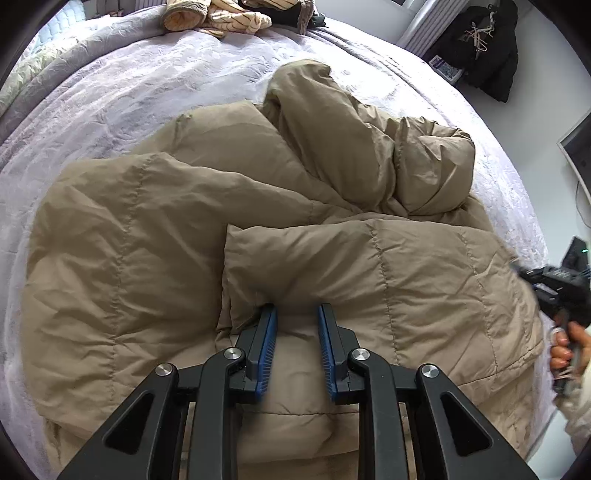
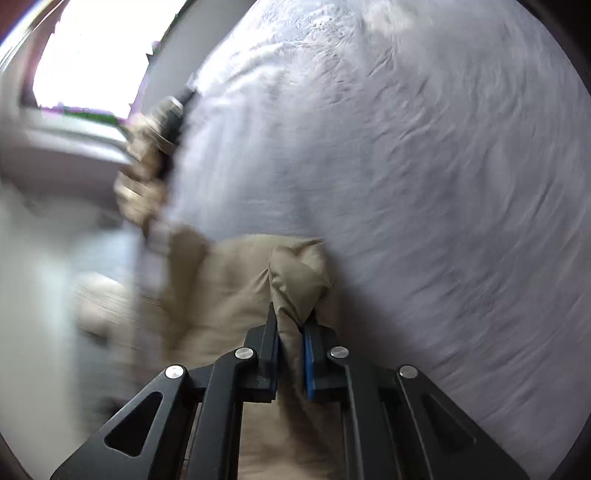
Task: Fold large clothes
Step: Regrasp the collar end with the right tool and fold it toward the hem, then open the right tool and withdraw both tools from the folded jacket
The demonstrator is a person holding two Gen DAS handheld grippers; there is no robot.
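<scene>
A large tan quilted puffer jacket (image 1: 177,229) lies crumpled on the bed, one sleeve bunched toward the far right. My left gripper (image 1: 297,314) is open just above the jacket's near part, its blue pads on either side of a fold's edge without pinching it. My right gripper (image 2: 291,325) is shut on a bunched corner of the jacket (image 2: 299,277), which sticks up between the pads. The right wrist view is motion blurred. The right gripper's body and the hand holding it show at the right edge of the left wrist view (image 1: 557,291).
The bed has a pale lilac quilted cover (image 1: 155,85). A pile of striped and dark clothes (image 1: 236,16) lies at the far edge. A black coat (image 1: 487,48) hangs at the back right. A window (image 2: 92,55) shows beyond the bed.
</scene>
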